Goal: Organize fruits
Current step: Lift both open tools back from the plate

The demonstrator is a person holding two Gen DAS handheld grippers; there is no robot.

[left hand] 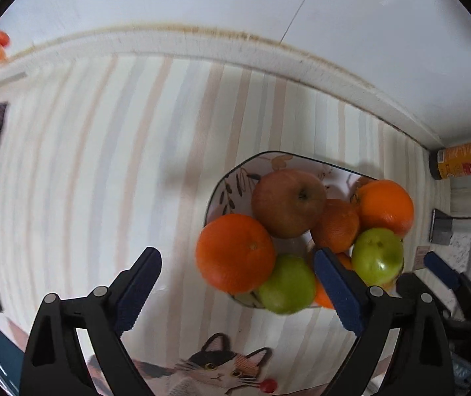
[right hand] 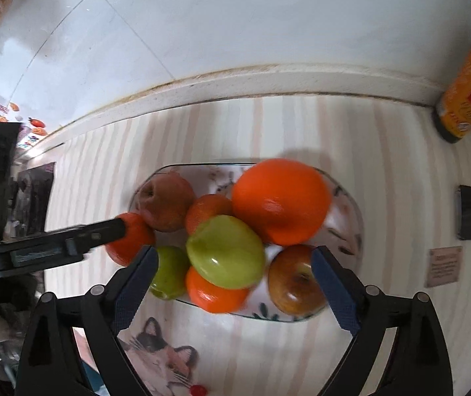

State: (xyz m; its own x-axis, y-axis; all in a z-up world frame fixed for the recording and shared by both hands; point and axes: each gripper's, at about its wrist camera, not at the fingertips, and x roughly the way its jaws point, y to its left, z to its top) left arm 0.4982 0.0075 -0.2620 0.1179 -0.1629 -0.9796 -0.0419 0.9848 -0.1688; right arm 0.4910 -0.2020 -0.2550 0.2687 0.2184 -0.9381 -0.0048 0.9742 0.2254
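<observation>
Left wrist view. Left tongs [left hand: 237, 285] spread wide, nothing between the pads, hanging over the near left rim of the plate [left hand: 225, 184]. Plate resting on the striped cat-print mat [left hand: 103, 165] covering the bench, close to the tiled wall. Fruit heaped on the plate: red apple [left hand: 288, 203] at the back, large orange [left hand: 235, 252] overhanging the near left rim, green apple [left hand: 288, 285] just beside it at the front, second green apple [left hand: 378, 255] to the right, small orange [left hand: 336, 226] wedged in the middle, another orange [left hand: 385, 206] at the far right. Pile touching throughout, presumably gathered here as the collection point. Jar with orange label [left hand: 463, 163] standing in the corner, well apart. Right tongs [left hand: 440, 269] partly seen at the right edge.

Right wrist view. Right tongs [right hand: 232, 283] likewise apart and empty, poised above the near side of the same plate [right hand: 351, 217]. Green apple [right hand: 225, 252] perched on top of the heap, somewhat blurred, seating uncertain. Second red apple [right hand: 296, 279] at the near right rim; big orange [right hand: 280, 201] behind. Left tongs [right hand: 119, 227] reaching in from the left, tip against the orange [right hand: 129, 239] at the left rim.

Judgement: fruits all gathered on the plate; stack crowded, top pieces liable to roll off.
</observation>
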